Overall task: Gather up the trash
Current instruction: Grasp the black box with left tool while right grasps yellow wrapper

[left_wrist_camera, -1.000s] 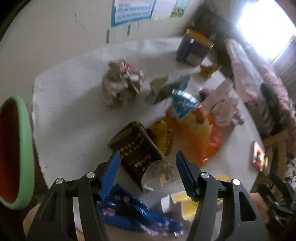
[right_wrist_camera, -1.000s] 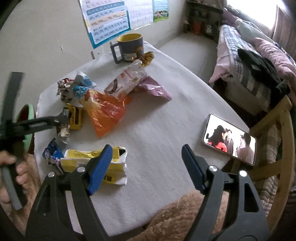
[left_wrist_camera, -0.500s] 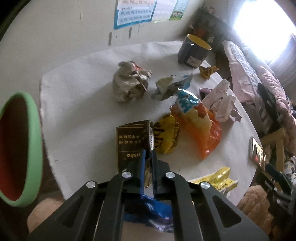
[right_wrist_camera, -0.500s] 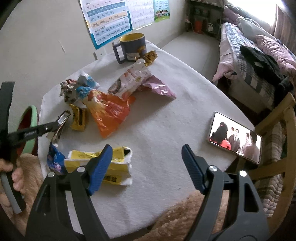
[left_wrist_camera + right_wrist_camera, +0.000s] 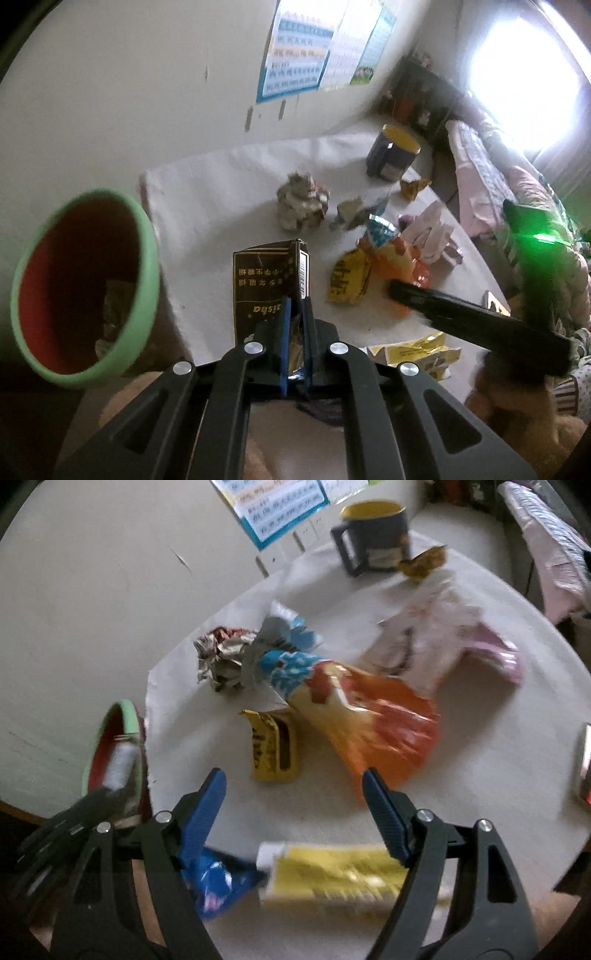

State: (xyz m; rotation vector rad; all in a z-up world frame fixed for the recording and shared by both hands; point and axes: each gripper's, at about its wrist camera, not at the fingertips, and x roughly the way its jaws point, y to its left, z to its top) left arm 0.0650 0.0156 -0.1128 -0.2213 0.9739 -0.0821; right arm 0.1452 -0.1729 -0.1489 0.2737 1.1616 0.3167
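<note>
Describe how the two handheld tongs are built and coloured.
Both the left tongs and the right tongs are black plastic clamps with triangular cut-outs in their arms, silver rivets at the pivots, and ribbed blue pads on the two fingers. No cables or markings show on them. A fuzzy tan sleeve is worn.

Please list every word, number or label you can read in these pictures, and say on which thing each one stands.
"Dysi...", upside down, partly hidden: brown box.
Chinese characters, same box: too blurred.
Barcode on its edge: digits unreadable.
Wall poster: too small.
Yellow wrapper: black letters, blurred.
Mug label: unreadable.
</note>
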